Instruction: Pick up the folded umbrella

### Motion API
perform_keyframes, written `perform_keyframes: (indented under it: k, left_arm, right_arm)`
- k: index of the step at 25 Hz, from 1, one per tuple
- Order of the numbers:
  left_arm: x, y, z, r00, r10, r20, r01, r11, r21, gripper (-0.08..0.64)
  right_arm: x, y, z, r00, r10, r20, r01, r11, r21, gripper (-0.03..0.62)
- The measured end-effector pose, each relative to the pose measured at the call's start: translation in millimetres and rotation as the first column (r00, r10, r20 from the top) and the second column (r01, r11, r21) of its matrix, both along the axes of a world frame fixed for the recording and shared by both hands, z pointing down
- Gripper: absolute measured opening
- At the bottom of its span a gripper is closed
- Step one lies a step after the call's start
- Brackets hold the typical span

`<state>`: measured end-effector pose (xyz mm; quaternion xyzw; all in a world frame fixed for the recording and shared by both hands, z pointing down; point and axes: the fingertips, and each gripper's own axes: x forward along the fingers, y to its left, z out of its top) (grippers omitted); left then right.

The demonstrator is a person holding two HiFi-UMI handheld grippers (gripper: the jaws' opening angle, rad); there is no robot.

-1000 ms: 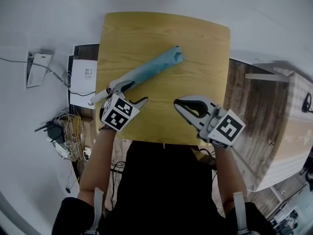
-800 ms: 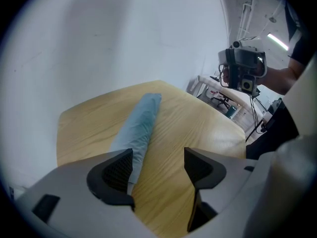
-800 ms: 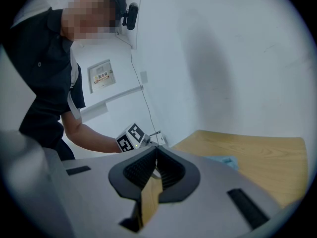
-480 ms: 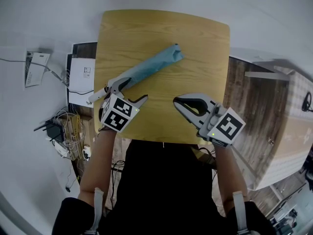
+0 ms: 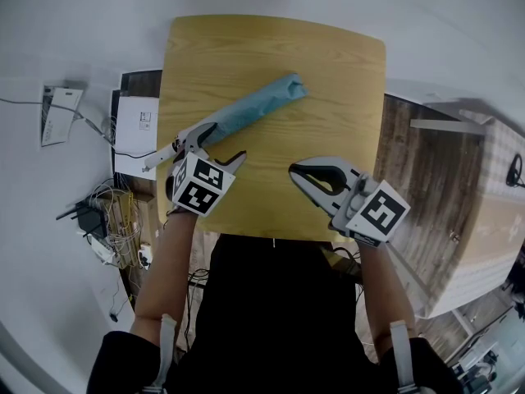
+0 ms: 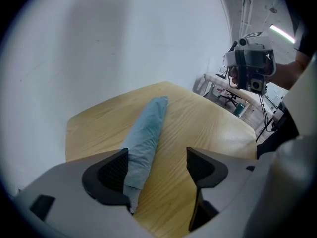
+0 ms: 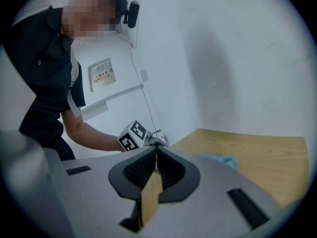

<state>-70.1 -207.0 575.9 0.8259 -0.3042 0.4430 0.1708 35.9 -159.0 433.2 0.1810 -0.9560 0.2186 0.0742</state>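
- Left gripper [image 5: 217,144] has edged in on the near end of the folded umbrella [image 5: 250,109] since a second ago, and its jaws are wider. The right gripper [image 5: 294,169] and the umbrella are where they were.
- Umbrella: pale blue, lying flat on the bench [image 5: 328,72]. It runs diagonally from the left edge up toward the middle. Its white handle end [image 5: 162,155] pokes out past the bench's left edge.
- Left gripper: jaws spread and opening right now, angled down over the umbrella's lower end.
- In the left gripper view the fabric [image 6: 148,128] runs into the gap hard up against the left-hand jaw. The other jaw stands well clear over bare wood [image 6: 208,118]. The pads are not pressing on it. I can't tell whether the near jaw is touching the cloth.
- Right gripper: jaws pressed together with nothing between them, parked low over the bench's near right part and well apart from the umbrella. Its own view shows only a scrap of blue [image 7: 223,160] beyond the closed tips [image 7: 155,150].
- Progress, as I read it: the approach is mostly done and the gripper is pre-opened. There is no grasp and no lift yet.
- Left to do: centre the jaws on the bundle, since it sits off to one side now, then close and raise it off the bench.
- Likely snag: gripping this close to the end could leave the long far end drooping when it lifts.
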Motion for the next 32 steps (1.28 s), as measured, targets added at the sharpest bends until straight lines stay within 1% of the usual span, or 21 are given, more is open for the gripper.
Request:
perform_keyframes:
  k: [5, 8, 10, 15, 18, 22, 27, 32]
  left_arm:
    - [-3, -8, 0, 0.999, 0.011, 0.046, -0.012, 0.999, 0.038, 0.362]
    - [-8, -17, -4, 0.999, -0.004, 0.05, 0.0, 0.998, 0.062, 0.362]
    - [-14, -24, -6, 0.997, -0.003, 0.074, -0.002, 0.997, 0.074, 0.362]
    - [-23, -34, 3, 0.988, 0.041, 0.152, -0.051, 0.997, 0.064, 0.362]
    - [-24, -38, 9, 0.983, 0.064, 0.172, -0.074, 0.996, 0.052, 0.362]
    - [-30, -49, 15, 0.973, 0.083, 0.217, -0.1, 0.993, 0.066, 0.362]
    - [-36, -62, 22, 0.96, 0.103, 0.26, -0.124, 0.99, 0.066, 0.362]
    - [-41, -70, 25, 0.955, 0.108, 0.278, -0.132, 0.989, 0.068, 0.36]
  right_arm:
    - [-1, -1, -2, 1.0, 0.007, 0.009, -0.007, 1.0, 0.0, 0.02]
    - [-1, -1, -1, 1.0, 0.008, 0.006, -0.008, 1.0, -0.003, 0.02]
    - [0, -1, 0, 1.0, 0.009, 0.005, -0.009, 1.0, -0.005, 0.02]
    - [0, -2, 1, 1.0, 0.011, 0.006, -0.011, 1.0, -0.005, 0.02]
    - [-1, -5, 1, 1.0, 0.014, 0.01, -0.014, 1.0, -0.006, 0.02]
    - [0, -4, 4, 1.0, 0.004, 0.006, -0.004, 1.0, -0.01, 0.02]
    - [2, -4, 8, 1.0, 0.002, -0.012, -0.003, 1.0, -0.017, 0.02]
    - [-1, -3, 8, 1.0, 0.0, -0.01, 0.0, 1.0, -0.02, 0.02]
